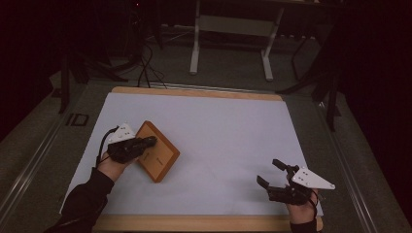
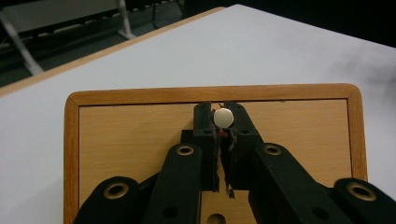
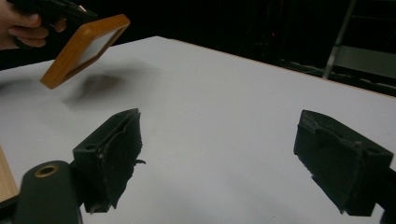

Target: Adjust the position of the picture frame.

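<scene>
Left gripper (image 1: pixel 151 141), at about eight o'clock on the bench (image 1: pixel 218 126) in the high view, has its two jaws pressed nearly together on one small round silver knob (image 2: pixel 223 116). The knob sits between the jaw tips in the left gripper view, above one wooden board (image 2: pixel 140 135) with a darker raised frame around a lighter panel. One round hole (image 2: pixel 216 218) shows in the panel at six o'clock of that view, just under the jaws.

In the high view the board (image 1: pixel 158 151) lies tilted under the gripper, one corner pointing toward five o'clock. In the right gripper view the board (image 3: pixel 84 44) hangs at eleven o'clock, slanted and clear of the bench, with a soft shadow (image 3: pixel 100 86) on the white surface beneath it. The left hand (image 3: pixel 21 28) grips its tool at the top left corner there.

Right gripper (image 1: pixel 273 174) rests near four o'clock on the bench, well apart from the board, its two jaws spread wide with nothing between them. In its own view both black pads (image 3: pixel 109 154) stand far apart over the bare white top.

One white sheet covers the bench, with a wooden edge (image 1: pixel 194 92) showing at twelve o'clock. Counted: two grippers, one board, one knob, one hole.
</scene>
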Available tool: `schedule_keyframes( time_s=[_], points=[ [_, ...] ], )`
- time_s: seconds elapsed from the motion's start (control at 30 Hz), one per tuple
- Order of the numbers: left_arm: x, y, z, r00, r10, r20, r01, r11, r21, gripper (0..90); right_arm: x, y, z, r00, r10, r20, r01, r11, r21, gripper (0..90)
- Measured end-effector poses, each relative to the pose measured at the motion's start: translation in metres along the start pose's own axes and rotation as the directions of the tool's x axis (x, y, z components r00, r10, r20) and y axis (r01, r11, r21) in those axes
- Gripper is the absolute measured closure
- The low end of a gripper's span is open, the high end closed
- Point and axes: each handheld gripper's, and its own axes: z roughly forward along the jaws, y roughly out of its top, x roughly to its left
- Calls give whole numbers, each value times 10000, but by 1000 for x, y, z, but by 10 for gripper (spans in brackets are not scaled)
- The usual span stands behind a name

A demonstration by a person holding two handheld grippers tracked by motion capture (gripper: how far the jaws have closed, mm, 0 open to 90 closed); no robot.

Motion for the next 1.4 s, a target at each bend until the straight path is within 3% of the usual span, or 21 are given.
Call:
schedule_keyframes(
  time_s=[0.5, 0.77, 0.83, 0.93, 1.07, 1.27, 1.4],
  points=[
    [-34, 30, 54, 9973, 326, 661, -356, 9983, 460, 852, -1, 0, 0, 10000, 43, -60, -43, 10000, -30, 147],
    [-51, 37, 86, 9896, 617, 1298, -705, 9954, 645, 852, -1, 0, -2, 9998, 125, -148, -126, 9999, -50, 147],
    [-56, 38, 98, 9876, 750, 1376, -880, 9920, 908, 851, -2, -1, -2, 9998, 104, -151, -105, 9999, -55, 147],
    [-57, 38, 101, 9875, 744, 1388, -879, 9917, 935, 851, -2, -1, -2, 9998, 109, -152, -110, 9999, -48, 147],
    [-62, 38, 118, 9862, 682, 1507, -855, 9901, 1116, 851, 0, 0, -2, 9998, 86, -166, -87, 9999, -67, 147],
    [-68, 39, 132, 9844, 874, 1524, -1072, 9862, 1265, 851, -1, -1, -1, 9997, 67, -230, -68, 10000, -36, 147],
    [-71, 41, 141, 9864, 868, 1399, -1049, 9862, 1283, 851, -1, -1, -1, 9996, 73, -257, -74, 10000, -45, 147]
  ],
)
